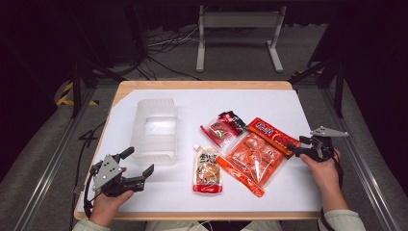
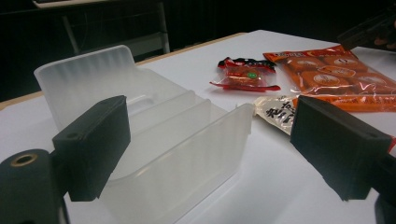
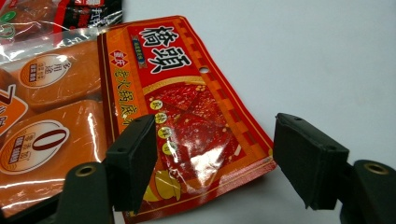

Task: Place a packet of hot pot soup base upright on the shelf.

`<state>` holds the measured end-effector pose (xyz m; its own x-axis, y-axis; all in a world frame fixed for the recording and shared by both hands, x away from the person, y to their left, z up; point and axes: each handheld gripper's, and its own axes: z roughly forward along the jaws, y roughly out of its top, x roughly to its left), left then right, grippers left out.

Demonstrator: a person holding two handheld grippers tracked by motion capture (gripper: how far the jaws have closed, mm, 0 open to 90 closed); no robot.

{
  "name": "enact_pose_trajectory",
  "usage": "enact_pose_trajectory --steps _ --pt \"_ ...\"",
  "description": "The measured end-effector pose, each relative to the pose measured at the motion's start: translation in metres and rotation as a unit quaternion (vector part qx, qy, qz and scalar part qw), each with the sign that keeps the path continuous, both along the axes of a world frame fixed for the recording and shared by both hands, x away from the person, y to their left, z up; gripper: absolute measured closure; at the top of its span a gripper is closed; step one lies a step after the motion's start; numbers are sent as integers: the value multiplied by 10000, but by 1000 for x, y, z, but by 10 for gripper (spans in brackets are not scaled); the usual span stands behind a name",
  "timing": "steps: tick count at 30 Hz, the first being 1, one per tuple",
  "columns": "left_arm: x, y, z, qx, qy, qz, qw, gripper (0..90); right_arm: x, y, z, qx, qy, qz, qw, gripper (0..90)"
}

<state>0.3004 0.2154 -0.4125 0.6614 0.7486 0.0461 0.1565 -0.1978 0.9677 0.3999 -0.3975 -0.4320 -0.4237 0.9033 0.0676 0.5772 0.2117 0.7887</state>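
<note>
left claw (image 1: 139,166): at the near left of the table, jaws spread with nothing between them, pointing at the container.
right claw (image 1: 294,145): at the right edge of the packets, jaws spread wide on either side of the near end of the red sauce packet (image 3: 196,116); pads not touching it.
red sauce packet: lies flat on the white table (image 1: 298,187), its left edge just beside the orange snack bag (image 1: 252,159).
orange snack bag: clear-fronted, flat in the middle of the table, holding several orange wrapped pieces.
pale sauce pouch (image 1: 208,171): left of the orange snack bag, near the front edge, its spout pointing away.
clear plastic container (image 1: 155,130): open, on the left half, just beyond the left claw.
small red packet (image 1: 223,127): farthest of the packets, behind the pale sauce pouch.
</note>
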Motion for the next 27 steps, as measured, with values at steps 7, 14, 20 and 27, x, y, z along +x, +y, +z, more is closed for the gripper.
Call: enact_pose_trajectory --steps 7,14,20,27 --pt "0 -3 -1 100 54 -102 9999 130 2 -1 -1 131 180 -2 9998 349" --pt "-1 -15 3 200 66 -323 9993 135 3 4 3 385 351 232 9984 463" --pt "-2 -21 3 244 60 -420 9988 133 3 7 5 213 242 62 9995 384" --pt "-1 -19 2 201 88 -364 9991 118 8 -7 -3 290 373 -285 9985 283"
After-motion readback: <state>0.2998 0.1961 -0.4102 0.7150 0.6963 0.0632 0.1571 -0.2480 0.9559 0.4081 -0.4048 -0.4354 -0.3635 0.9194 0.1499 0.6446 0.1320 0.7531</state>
